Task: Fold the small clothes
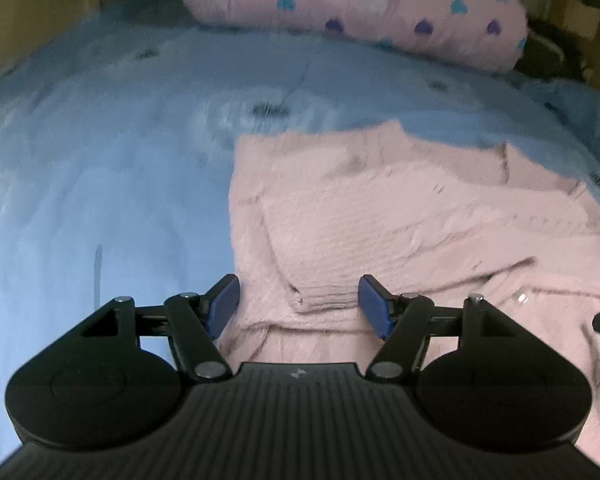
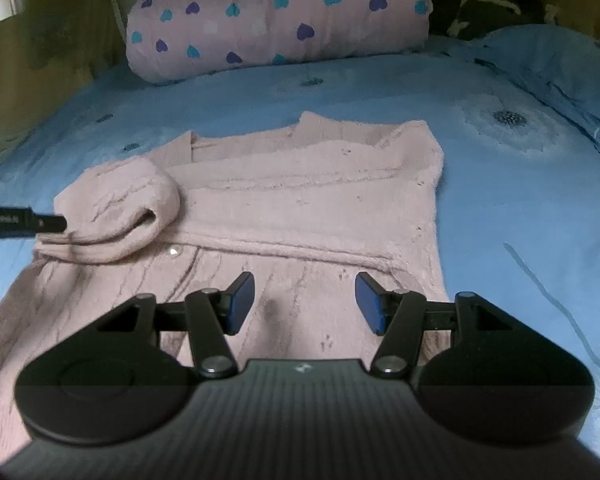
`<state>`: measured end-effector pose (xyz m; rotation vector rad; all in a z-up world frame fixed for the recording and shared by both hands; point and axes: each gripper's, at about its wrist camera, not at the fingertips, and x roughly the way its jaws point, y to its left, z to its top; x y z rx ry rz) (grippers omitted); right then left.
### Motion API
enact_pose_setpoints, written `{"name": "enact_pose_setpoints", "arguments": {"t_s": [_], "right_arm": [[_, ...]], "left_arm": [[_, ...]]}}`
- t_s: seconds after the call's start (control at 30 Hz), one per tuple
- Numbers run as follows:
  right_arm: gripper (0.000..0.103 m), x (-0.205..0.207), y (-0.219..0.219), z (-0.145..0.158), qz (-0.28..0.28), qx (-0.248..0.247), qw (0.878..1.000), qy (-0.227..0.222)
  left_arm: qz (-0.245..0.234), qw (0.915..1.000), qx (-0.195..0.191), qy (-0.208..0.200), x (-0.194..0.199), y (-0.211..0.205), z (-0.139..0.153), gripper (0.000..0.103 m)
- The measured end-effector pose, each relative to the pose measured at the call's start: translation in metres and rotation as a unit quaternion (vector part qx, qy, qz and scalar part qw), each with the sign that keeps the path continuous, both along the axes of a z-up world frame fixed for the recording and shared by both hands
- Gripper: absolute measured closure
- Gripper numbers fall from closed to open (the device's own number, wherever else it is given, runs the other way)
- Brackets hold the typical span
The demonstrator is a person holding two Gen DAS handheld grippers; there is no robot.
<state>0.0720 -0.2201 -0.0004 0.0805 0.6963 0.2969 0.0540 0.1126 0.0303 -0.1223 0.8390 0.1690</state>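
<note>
A small pink knitted cardigan (image 2: 300, 208) lies flat on the blue bedsheet (image 2: 520, 208), neckline away from me. One sleeve (image 2: 124, 208) is folded in over the body; its cuff (image 1: 320, 296) lies just beyond my left gripper (image 1: 299, 306). That gripper is open, and its blue pads (image 1: 224, 300) stand apart on either side of the cuff without pressing it. My right gripper (image 2: 305, 304) is open over the cardigan's lower body with nothing between its pads. A finger of the left gripper (image 2: 40, 226) shows beside the folded sleeve in the right wrist view.
A rolled pink quilt with blue and purple hearts (image 2: 276, 16) lies across the head of the bed. Dark items (image 2: 488, 8) sit at the back right corner. A wooden wall (image 1: 28, 12) runs along the left. Bare blue sheet (image 1: 100, 200) spreads left of the cardigan.
</note>
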Motion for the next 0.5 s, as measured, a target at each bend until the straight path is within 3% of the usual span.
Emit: {"name": "enact_pose_setpoints", "arguments": {"t_s": [0.1, 0.33, 0.43, 0.5], "right_arm": [[0.045, 0.009, 0.009, -0.001, 0.011, 0.005, 1.0, 0.008], [0.045, 0.046, 0.051, 0.018, 0.032, 0.035, 0.999, 0.0], [0.045, 0.07, 0.071, 0.019, 0.044, 0.087, 0.994, 0.04], [0.045, 0.081, 0.087, 0.019, 0.051, 0.094, 0.993, 0.057]], "left_arm": [[-0.007, 1.0, -0.002, -0.003, 0.001, 0.002, 0.003, 0.032], [0.014, 0.9981, -0.057, 0.016, 0.006, 0.02, -0.001, 0.032], [0.022, 0.9968, -0.074, 0.018, 0.007, 0.025, 0.0, 0.032], [0.021, 0.9969, -0.073, 0.017, 0.006, 0.024, 0.001, 0.032]]}}
